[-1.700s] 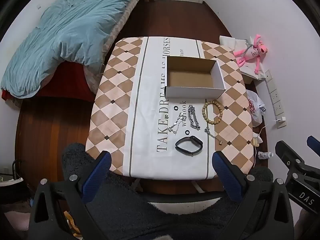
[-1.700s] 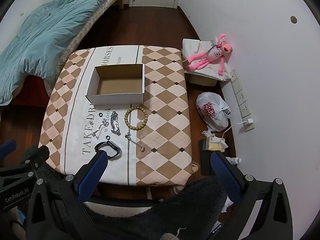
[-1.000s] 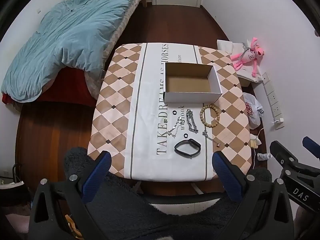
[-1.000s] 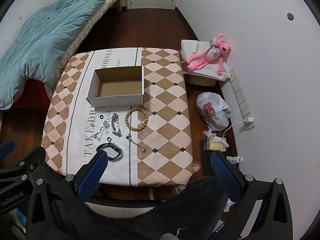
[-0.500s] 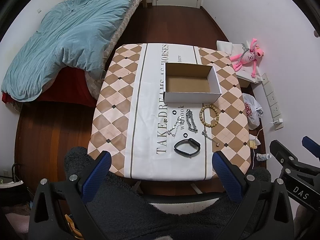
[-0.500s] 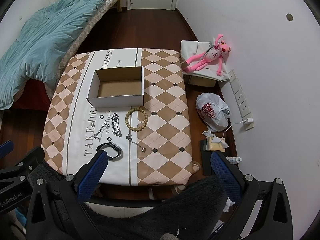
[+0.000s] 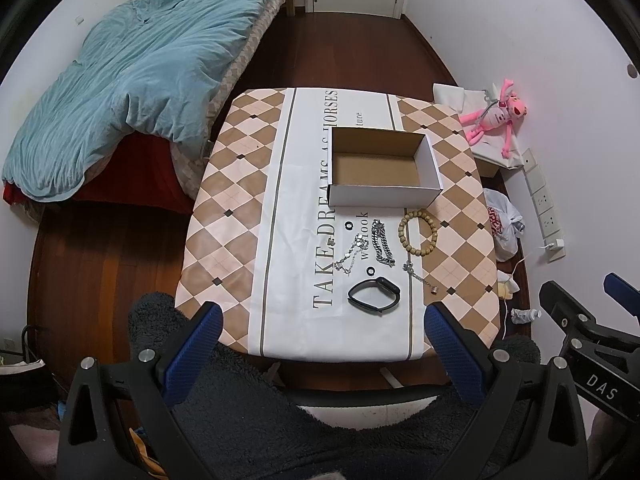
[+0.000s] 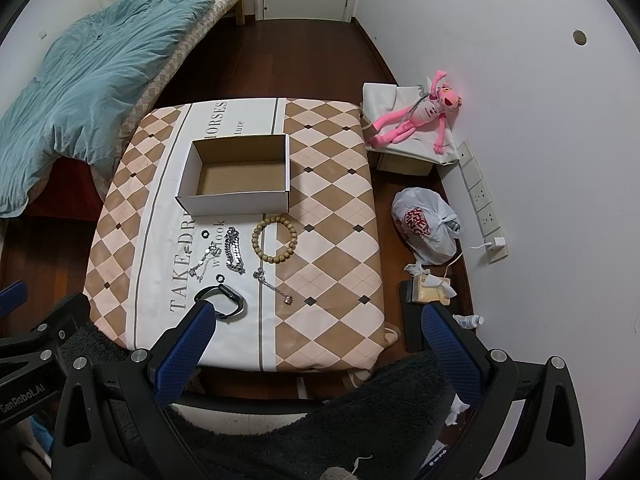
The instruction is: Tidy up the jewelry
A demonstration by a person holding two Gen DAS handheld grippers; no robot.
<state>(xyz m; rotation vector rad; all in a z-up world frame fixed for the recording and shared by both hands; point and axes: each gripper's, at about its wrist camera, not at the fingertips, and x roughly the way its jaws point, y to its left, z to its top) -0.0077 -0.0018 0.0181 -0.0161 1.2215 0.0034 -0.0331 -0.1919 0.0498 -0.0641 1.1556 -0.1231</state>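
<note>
An open, empty white cardboard box (image 7: 382, 168) (image 8: 236, 178) stands on the checked tablecloth (image 7: 240, 216) (image 8: 332, 216). In front of it lie a wooden bead bracelet (image 7: 417, 232) (image 8: 275, 241), a silver chain bracelet (image 7: 382, 242) (image 8: 234, 250), a thin silver necklace (image 7: 350, 256) (image 8: 202, 262), a pendant chain (image 7: 420, 278) (image 8: 274, 286), small black rings (image 7: 349, 225) and a black wristband (image 7: 374, 295) (image 8: 224, 304). My left gripper (image 7: 320, 354) and right gripper (image 8: 314, 354) are both open and empty, held high above the table's near edge.
A bed with a blue duvet (image 7: 132, 72) stands left of the table. A pink plush toy (image 8: 420, 118), a white plastic bag (image 8: 426, 224), a tissue pack (image 8: 430, 288) and a wall socket strip (image 8: 484, 200) lie right of the table. A dark fleece sleeve (image 7: 280, 420) fills the near foreground.
Both grippers have drifted slightly up and back, so the table looks a little smaller. Nothing on the table has moved.
</note>
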